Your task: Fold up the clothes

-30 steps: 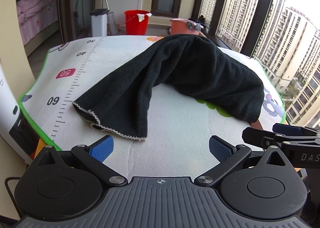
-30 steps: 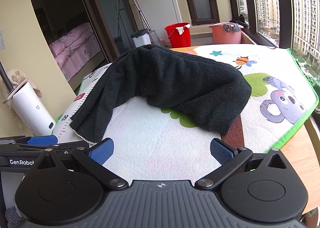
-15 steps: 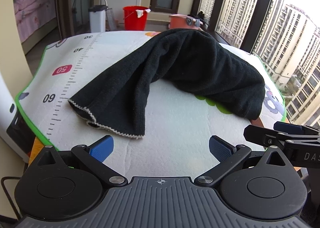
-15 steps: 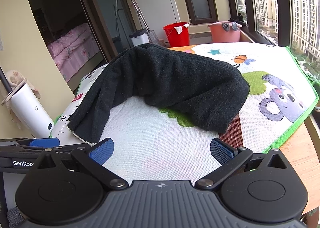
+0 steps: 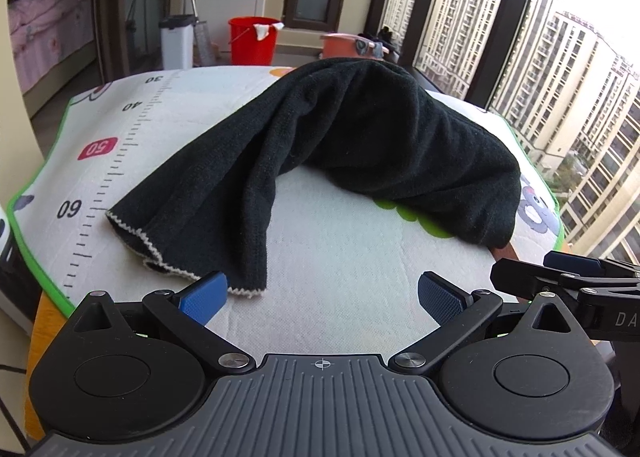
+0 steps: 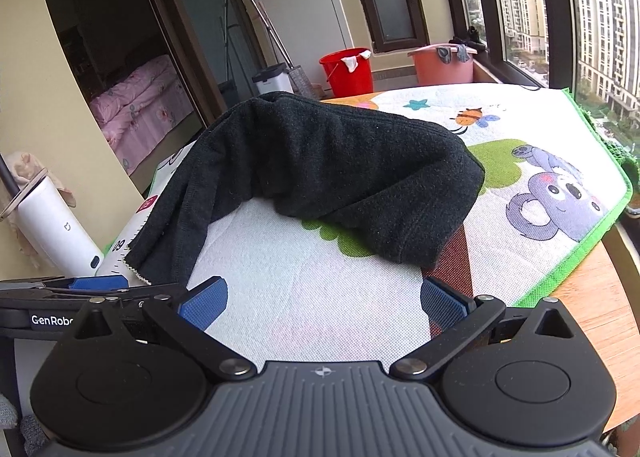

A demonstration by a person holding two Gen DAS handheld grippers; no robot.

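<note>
A black knit garment [image 5: 352,145] lies bunched in an arch on the printed play mat [image 5: 332,257]. Its white-stitched hem [image 5: 160,253] points toward me at the left, and a rounded end rests on the mat at the right. In the right wrist view the same garment [image 6: 320,165] humps across the mat's middle. My left gripper [image 5: 320,295] stands open just short of the hem, its left pad close to the hem's corner. My right gripper [image 6: 324,299] is open too, over bare mat, with its right pad near the garment's rounded end [image 6: 408,245]. Neither holds anything.
The mat covers a wooden table [image 6: 588,297], whose edge runs along the right. A white cylinder device [image 6: 60,233] stands beyond the left edge. Red bucket [image 6: 348,73] and pink tub [image 6: 444,65] sit on the floor behind, by tall windows.
Both grippers have crept forward and a little lower toward the garment, so it looks larger. The garment itself has not moved. Both stay open.
</note>
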